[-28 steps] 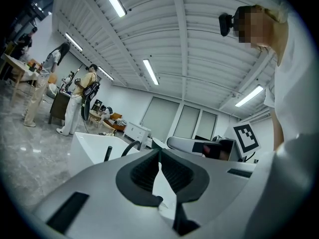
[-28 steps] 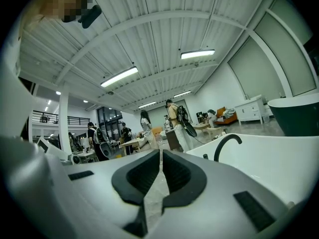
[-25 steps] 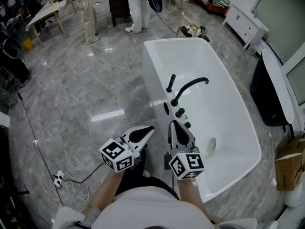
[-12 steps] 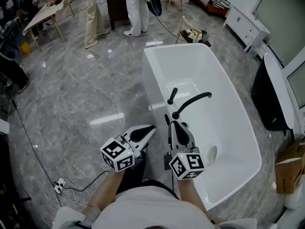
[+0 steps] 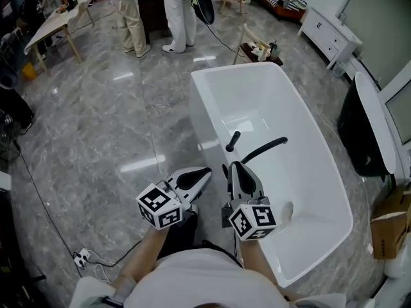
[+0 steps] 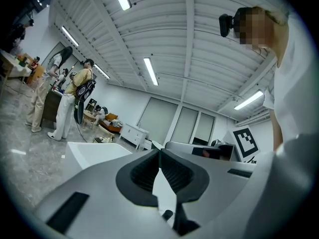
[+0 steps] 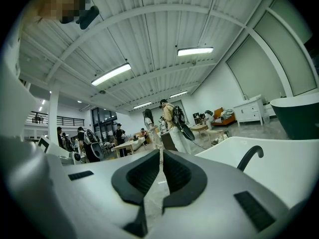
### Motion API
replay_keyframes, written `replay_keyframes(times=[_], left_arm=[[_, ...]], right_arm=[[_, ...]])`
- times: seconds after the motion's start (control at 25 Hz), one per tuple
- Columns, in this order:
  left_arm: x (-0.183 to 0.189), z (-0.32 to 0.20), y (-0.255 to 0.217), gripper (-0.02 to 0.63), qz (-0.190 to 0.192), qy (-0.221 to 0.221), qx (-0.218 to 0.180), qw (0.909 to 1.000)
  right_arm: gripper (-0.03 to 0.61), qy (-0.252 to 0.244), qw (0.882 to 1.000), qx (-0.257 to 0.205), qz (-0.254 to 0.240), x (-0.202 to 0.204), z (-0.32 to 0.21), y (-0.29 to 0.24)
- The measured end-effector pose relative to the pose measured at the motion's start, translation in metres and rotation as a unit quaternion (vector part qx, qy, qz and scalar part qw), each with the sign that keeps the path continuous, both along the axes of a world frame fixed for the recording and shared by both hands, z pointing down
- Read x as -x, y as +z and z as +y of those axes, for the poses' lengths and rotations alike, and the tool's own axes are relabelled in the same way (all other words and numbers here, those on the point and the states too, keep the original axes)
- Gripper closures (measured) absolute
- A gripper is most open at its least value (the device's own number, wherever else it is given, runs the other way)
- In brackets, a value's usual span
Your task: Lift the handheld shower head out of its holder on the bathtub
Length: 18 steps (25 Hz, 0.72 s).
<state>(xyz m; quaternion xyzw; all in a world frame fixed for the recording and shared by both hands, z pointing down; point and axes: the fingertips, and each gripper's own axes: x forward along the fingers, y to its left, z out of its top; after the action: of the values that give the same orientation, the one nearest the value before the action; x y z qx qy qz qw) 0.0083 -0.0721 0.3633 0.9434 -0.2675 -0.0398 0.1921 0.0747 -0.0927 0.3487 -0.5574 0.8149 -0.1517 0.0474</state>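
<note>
The white bathtub (image 5: 212, 108) fills the middle right of the head view. On its near rim stand the black handheld shower head (image 5: 232, 140) in its holder and a curved black spout (image 5: 263, 149). My right gripper (image 5: 237, 167) is shut and empty, with its tips just short of those fittings; it covers the rim below them. My left gripper (image 5: 204, 172) is shut and empty, over the floor to the left of the tub. The right gripper view shows the shut right gripper (image 7: 161, 152) and the spout (image 7: 249, 156). In the left gripper view, the left gripper (image 6: 160, 152) has its tips together.
Several people (image 5: 176, 11) stand by tables (image 5: 51, 24) at the back. A stool (image 5: 260, 43) sits at the tub's far end. A dark tub (image 5: 363, 127) and a cardboard box (image 5: 388, 226) stand at the right. A cable (image 5: 80, 258) lies on the floor at the left.
Both grippers have moved forward along the tub. The shower head and spout now sit closer to the right gripper's tips, and the rim knobs are hidden behind it. The people at the back have shifted.
</note>
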Motion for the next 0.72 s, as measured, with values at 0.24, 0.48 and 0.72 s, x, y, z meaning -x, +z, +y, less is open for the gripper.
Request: replay_keyframes(times=[0.24,0.48,0.72], left_arm=[[0.004,-0.032,-0.003,0.594,0.002,0.010,-0.002,0.9999],[0.000,-0.058,0.003,0.594,0.006,0.021,0.001,0.9998],[0.001,-0.086,0.005,0.594,0.005,0.039,0.001,0.9992]], right_arm=[[0.558,0.009,1.000,0.000,-0.003,0.005,-0.030,-0.001],[0.558,0.022,1.000,0.005,-0.001,0.000,-0.055,0.006],[0.558,0.034,0.999,0.003,-0.002,0.001,-0.083,0.005]])
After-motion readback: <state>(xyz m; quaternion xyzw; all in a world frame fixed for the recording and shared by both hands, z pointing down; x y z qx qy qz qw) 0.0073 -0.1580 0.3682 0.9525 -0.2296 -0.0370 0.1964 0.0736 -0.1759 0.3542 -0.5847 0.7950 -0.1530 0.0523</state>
